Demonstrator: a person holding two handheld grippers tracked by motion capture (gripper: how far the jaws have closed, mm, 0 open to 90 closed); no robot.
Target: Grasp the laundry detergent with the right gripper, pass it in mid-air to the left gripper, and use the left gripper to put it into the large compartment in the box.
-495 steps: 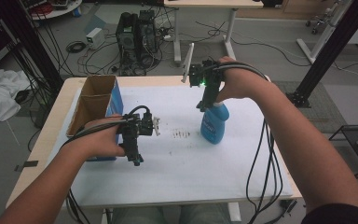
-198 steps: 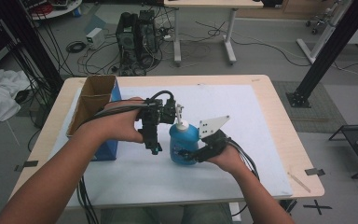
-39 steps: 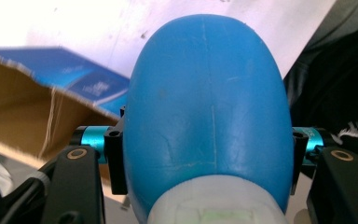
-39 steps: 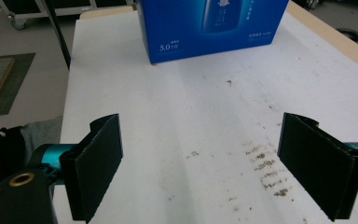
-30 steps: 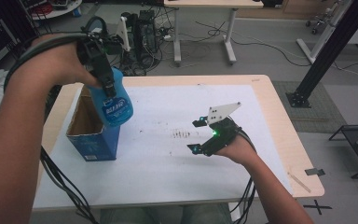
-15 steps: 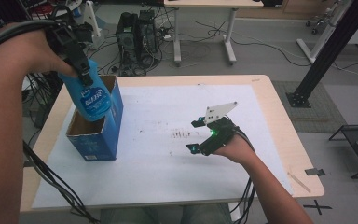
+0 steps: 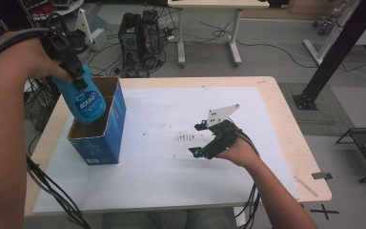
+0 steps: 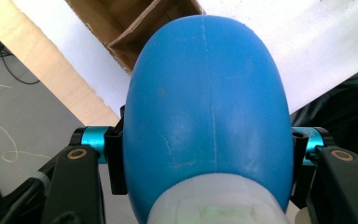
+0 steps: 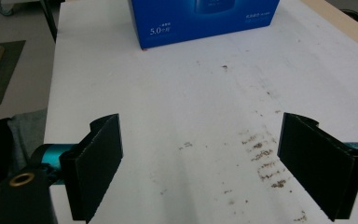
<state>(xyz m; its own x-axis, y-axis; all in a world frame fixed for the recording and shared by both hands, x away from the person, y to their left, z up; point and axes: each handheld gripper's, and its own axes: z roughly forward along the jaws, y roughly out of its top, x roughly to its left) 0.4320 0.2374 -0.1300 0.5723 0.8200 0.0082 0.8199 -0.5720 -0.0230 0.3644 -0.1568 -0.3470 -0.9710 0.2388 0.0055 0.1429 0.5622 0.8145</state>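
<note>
The white sheet (image 7: 162, 157) covers most of the wooden table (image 7: 286, 114), with open surface between the blue cardboard box (image 7: 102, 131) at the left edge and the right gripper (image 7: 205, 138). Brown speckle marks (image 9: 263, 161) lie on the sheet between them. The left hand (image 7: 26, 59) is raised above the box. The left gripper (image 7: 76, 71) is clamped on the blue spray bottle (image 7: 83, 98), whose base hangs tilted over the open box top. The right gripper rests low on the sheet, jaws spread wide and empty.
</note>
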